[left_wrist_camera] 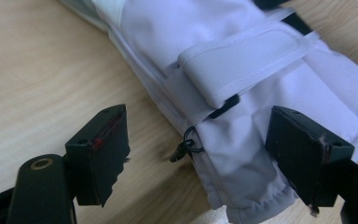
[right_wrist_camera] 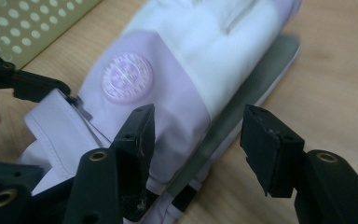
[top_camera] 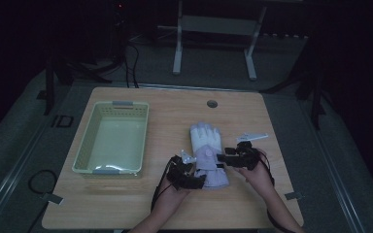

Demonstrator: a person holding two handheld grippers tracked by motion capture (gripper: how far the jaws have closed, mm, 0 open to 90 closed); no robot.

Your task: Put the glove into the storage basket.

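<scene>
Glove [top_camera: 206, 155] lies mid-table, right of the basket [top_camera: 112, 138]. Both grippers straddle its cuff half open, left gripper [left_wrist_camera: 196, 154] and right gripper [right_wrist_camera: 196, 140] pinching nothing yet. Best to sink both lower before squeezing, so the pads catch the padded edges squarely.

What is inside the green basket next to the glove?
The basket looks empty: its pale floor shows bare in the high view. Its near wall hides a thin strip of floor along the front edge.

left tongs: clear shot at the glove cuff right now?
Probably yes. The left tongs stand open astride the edge of the glove cuff, pads not pressing it, and only bare table lies around them.
</scene>
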